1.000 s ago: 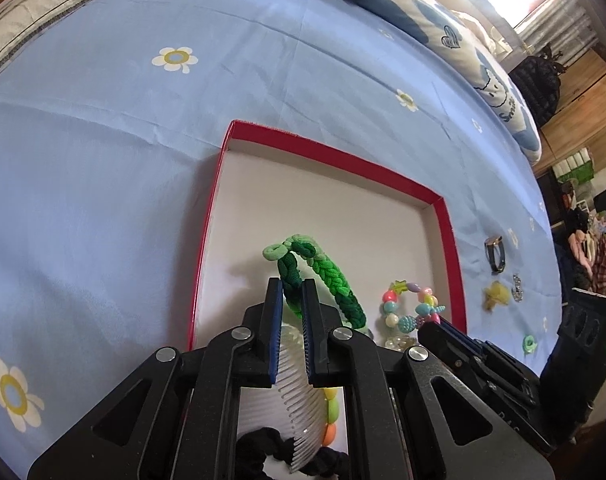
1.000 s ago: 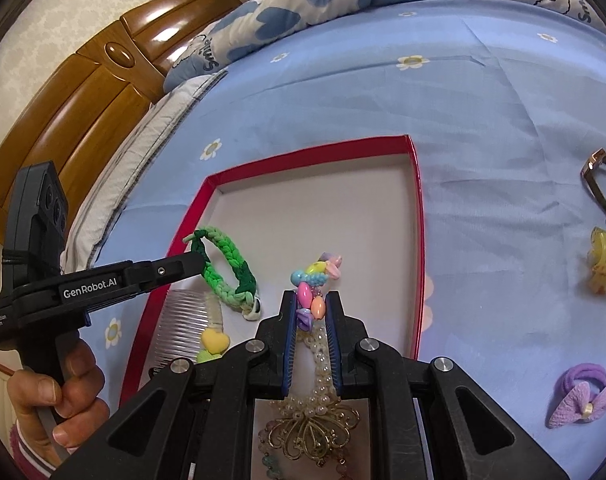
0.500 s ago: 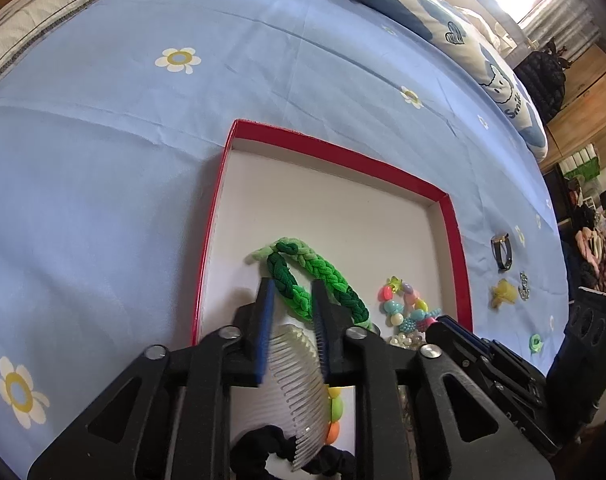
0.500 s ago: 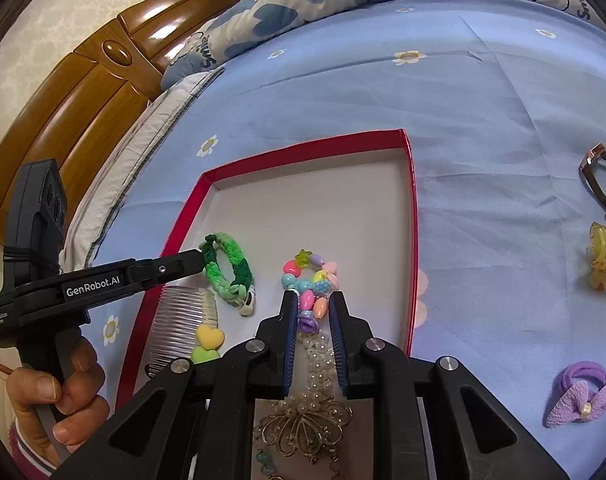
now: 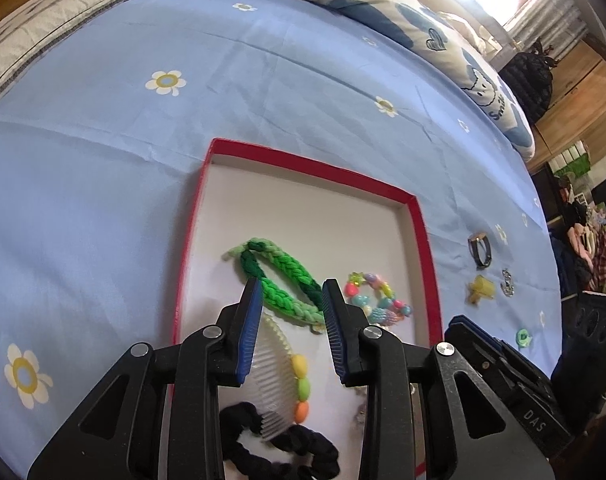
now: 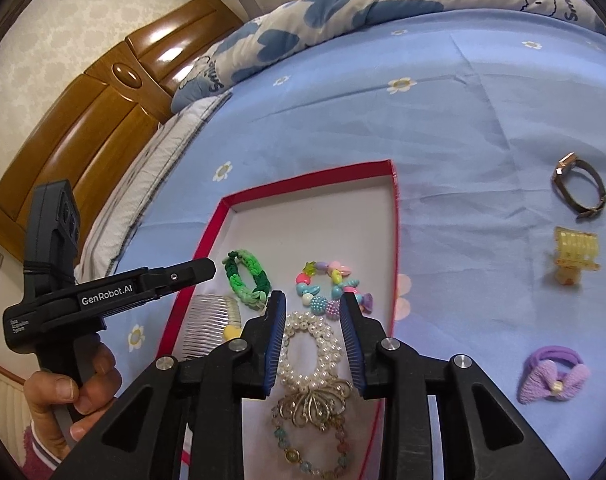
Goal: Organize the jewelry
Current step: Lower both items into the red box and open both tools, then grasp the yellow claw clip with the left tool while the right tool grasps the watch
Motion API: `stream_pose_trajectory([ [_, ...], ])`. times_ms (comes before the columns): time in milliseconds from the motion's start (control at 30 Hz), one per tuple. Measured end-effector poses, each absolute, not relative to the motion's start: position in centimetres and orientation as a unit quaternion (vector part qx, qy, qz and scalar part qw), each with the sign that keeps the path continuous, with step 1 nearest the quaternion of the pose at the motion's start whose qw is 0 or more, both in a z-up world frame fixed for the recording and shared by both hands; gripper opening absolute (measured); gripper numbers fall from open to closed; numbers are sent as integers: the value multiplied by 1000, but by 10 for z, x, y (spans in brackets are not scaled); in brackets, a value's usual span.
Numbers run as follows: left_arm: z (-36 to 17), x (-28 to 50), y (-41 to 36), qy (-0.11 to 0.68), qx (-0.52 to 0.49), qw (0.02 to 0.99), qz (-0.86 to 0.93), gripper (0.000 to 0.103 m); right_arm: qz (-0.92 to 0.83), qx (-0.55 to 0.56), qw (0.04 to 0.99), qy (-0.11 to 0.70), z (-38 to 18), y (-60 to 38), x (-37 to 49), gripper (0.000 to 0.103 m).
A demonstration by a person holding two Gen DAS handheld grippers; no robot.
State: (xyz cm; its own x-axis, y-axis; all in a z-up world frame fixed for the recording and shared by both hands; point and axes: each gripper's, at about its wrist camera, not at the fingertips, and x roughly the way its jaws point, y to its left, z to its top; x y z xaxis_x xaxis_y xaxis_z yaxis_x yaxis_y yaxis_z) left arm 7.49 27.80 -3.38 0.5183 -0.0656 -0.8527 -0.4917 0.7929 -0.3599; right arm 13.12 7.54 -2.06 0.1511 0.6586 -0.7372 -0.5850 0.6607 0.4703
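A red-rimmed tray (image 5: 421,240) (image 6: 395,216) lies on the blue bedsheet. In it lie a green braided hair tie (image 5: 281,280) (image 6: 247,280), a colourful bead bracelet (image 5: 377,300) (image 6: 331,288), a clear comb (image 5: 275,360) (image 6: 209,326), a pearl bracelet (image 6: 311,340), a gold brooch (image 6: 315,402) and a black scrunchie (image 5: 279,444). My left gripper (image 5: 291,292) is open and empty, just above the green tie. My right gripper (image 6: 313,304) is open and empty, above the pearl bracelet and just behind the bead bracelet.
On the sheet right of the tray lie a watch (image 6: 581,188) (image 5: 480,248), a yellow claw clip (image 6: 575,256) (image 5: 480,290), a purple bow hair tie (image 6: 553,374), a silver trinket (image 5: 507,282) and a green ring (image 5: 523,337). A folded quilt (image 6: 343,12) and wooden headboard (image 6: 103,120) lie beyond.
Both grippers have opened. The left let go of the green hair tie and the right let go of the bead bracelet; both pieces now lie flat in the tray, and both grippers have pulled back a little.
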Motion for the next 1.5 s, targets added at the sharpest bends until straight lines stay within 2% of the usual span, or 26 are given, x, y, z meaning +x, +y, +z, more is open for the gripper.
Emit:
stream_pose_trajectory([
  [200,-24,80,260,472,-286,826,112,29,396,51,769,500,-13,46,134,31],
  [300,-19,85,245,473,-276,831,100,37,384,59,776,496,-10,28,137,32],
  [733,-6,112,180,483,-244,840,40,38,307,92,810,492,-14,-60,162,39],
  [967,-6,130,145,492,-233,839,14,38,277,104,820,490,-16,-95,174,39],
  [1067,-6,139,131,495,-225,839,7,44,272,104,824,486,-15,-102,183,39],
  [1200,-8,153,115,501,-217,838,-6,46,270,104,827,482,-15,-107,203,39],
  [1300,-12,165,100,507,-206,837,-14,52,272,98,828,480,-17,-106,220,39],
  [1500,-31,194,73,526,-186,830,-28,54,284,74,822,488,-33,-94,261,39],
])
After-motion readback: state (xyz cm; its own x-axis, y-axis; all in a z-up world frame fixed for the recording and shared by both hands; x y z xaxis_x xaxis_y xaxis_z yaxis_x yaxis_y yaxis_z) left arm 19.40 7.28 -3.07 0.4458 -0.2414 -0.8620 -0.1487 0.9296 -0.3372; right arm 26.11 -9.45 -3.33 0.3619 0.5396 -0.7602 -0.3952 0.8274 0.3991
